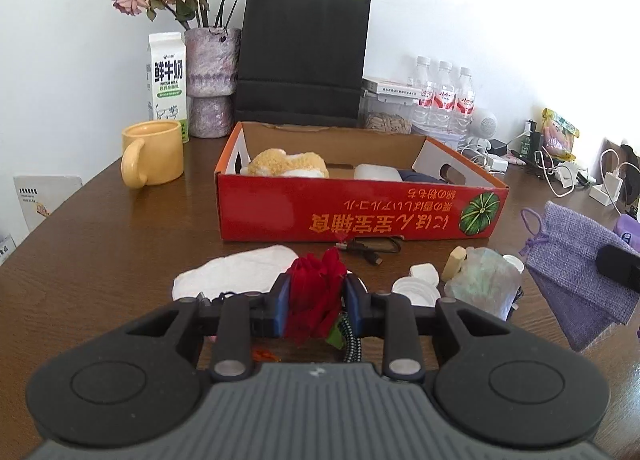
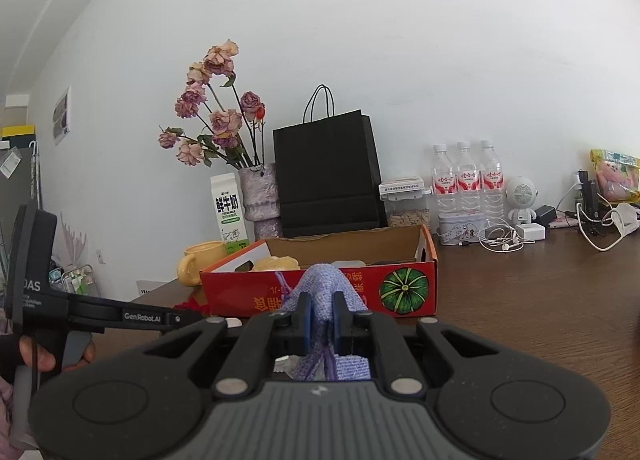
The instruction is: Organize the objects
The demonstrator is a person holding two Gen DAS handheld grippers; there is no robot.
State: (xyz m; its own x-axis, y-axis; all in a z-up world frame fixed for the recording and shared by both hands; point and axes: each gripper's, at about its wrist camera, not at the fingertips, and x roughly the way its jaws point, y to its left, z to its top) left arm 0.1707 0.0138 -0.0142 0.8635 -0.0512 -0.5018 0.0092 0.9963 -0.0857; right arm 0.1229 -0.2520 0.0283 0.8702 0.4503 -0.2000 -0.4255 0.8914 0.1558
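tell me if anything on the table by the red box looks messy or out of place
Yes. In front of the red box, small things lie scattered on the table: a loose black cable, white caps and a crumpled white cloth. The box's lettering also reads upside down from here.

A red box (image 1: 360, 212) printed with a green pumpkin, a lilac woven pouch (image 1: 576, 280), a yellow mug (image 1: 154, 154).

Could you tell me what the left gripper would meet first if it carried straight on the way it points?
Probably the near wall of the red cardboard box; the left gripper already holds a red fabric flower.
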